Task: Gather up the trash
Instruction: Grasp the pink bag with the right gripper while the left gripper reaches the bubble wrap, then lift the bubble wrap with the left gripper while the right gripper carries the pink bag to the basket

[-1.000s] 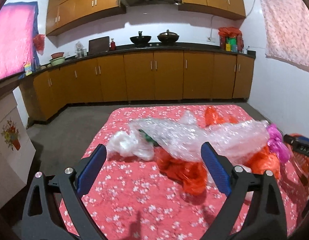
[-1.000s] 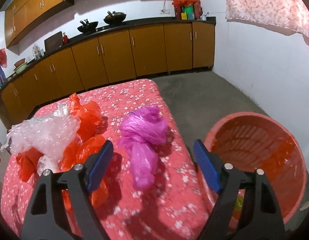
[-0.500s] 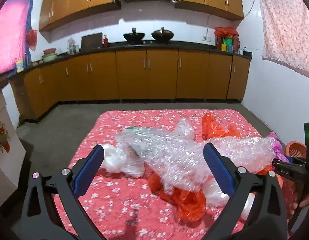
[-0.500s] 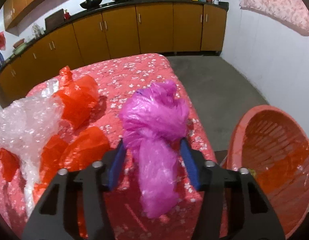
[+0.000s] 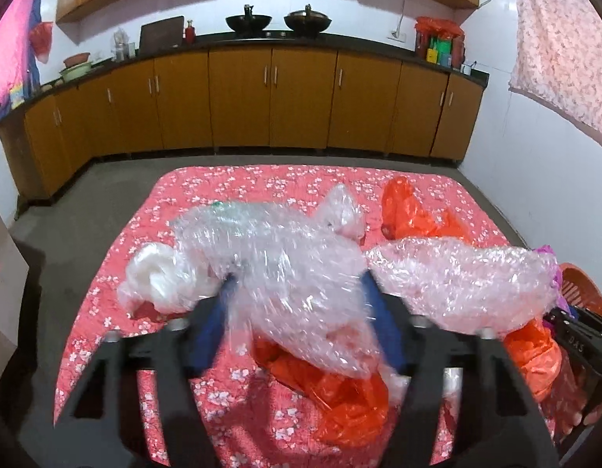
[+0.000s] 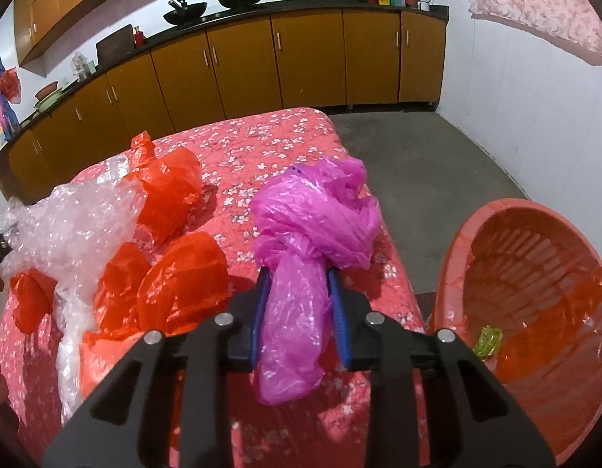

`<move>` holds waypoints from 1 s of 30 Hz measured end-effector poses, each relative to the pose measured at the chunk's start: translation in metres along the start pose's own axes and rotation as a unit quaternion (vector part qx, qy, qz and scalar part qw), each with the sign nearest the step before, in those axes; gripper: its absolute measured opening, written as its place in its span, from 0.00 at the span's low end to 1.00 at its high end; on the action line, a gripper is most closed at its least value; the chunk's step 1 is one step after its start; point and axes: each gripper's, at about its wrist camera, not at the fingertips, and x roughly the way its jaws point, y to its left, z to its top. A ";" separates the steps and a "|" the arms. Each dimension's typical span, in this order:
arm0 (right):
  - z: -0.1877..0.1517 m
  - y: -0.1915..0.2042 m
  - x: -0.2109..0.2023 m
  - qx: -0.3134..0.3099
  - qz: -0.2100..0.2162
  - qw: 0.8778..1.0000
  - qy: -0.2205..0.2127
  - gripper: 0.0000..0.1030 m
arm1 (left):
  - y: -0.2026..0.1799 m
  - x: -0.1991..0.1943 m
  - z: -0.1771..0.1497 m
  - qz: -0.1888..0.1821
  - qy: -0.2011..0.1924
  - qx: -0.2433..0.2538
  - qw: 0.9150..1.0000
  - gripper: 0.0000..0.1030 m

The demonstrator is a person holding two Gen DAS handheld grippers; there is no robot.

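My left gripper (image 5: 301,296) is shut on a clear bubble-wrap sheet (image 5: 285,265) and holds it just above the table's red flowered cloth (image 5: 238,183). My right gripper (image 6: 299,292) is shut on a knotted magenta plastic bag (image 6: 312,218) and holds it above the cloth's right edge. An orange plastic basket (image 6: 535,234) stands to the right of the table, with a small yellow-green wrapper (image 6: 487,341) inside. Orange bags (image 6: 166,191) and more bubble wrap (image 6: 78,218) lie on the cloth.
A second bubble-wrap bundle (image 5: 468,280), a white bag (image 5: 156,273) and orange bags (image 5: 410,210) crowd the table. Brown kitchen cabinets (image 5: 270,97) line the far wall. Grey floor (image 6: 425,156) lies beyond the table and basket. The right gripper's body (image 5: 581,343) shows at the left view's right edge.
My left gripper closed on the clear bubble wrap and lifted it. My right gripper closed on the magenta bag and raised it beside the basket.
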 end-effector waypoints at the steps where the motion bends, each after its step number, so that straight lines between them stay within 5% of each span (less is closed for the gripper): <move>1: -0.001 -0.001 -0.001 0.001 0.000 1.000 0.000 0.28 | 0.001 -0.002 -0.001 -0.002 -0.002 0.001 1.000 0.43; 8: -0.006 -0.005 -0.014 0.002 0.004 1.000 -0.006 0.27 | 0.001 -0.025 0.005 -0.004 -0.032 0.012 0.999 0.24; 30: -0.011 -0.019 -0.093 0.009 0.018 0.998 -0.056 0.26 | -0.014 -0.103 0.035 -0.045 -0.116 0.022 0.992 0.20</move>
